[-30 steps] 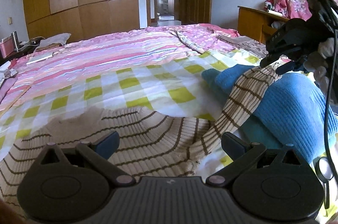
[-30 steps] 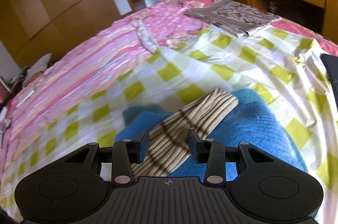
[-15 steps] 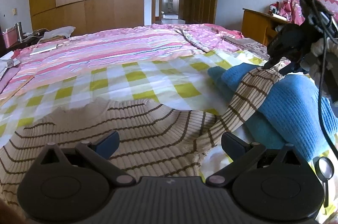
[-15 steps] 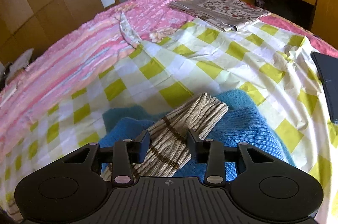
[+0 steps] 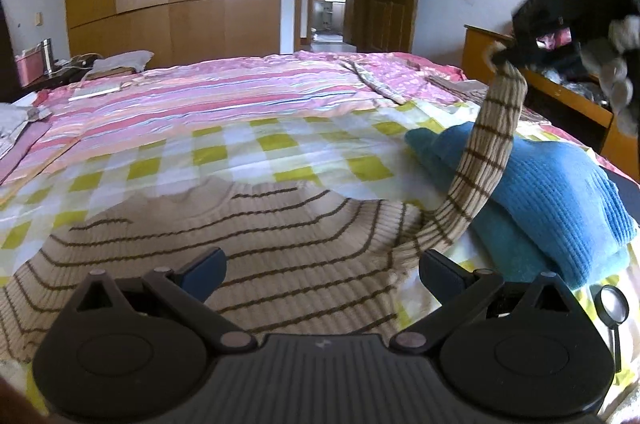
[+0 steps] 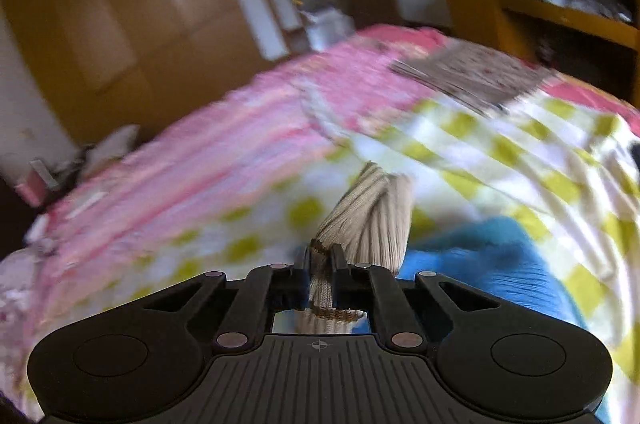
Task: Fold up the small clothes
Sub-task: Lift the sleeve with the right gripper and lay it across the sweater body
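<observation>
A beige sweater with brown stripes (image 5: 248,236) lies flat on the yellow-checked sheet (image 5: 280,152), right under my open, empty left gripper (image 5: 320,266). Its right sleeve (image 5: 484,160) rises up over a folded blue sweater (image 5: 560,192). My right gripper (image 6: 321,266) is shut on the sleeve cuff (image 6: 372,220) and holds it in the air; it also shows at the upper right of the left wrist view (image 5: 504,54).
A pink striped bedspread (image 5: 208,100) covers the far half of the bed. A folded patterned cloth (image 6: 468,72) lies at the far right. A wooden cabinet (image 5: 560,92) stands right of the bed; wardrobe and open door lie behind.
My right gripper has closed on the sleeve cuff and lifted it well above the blue sweater. The left gripper has stayed open over the sweater's body.
</observation>
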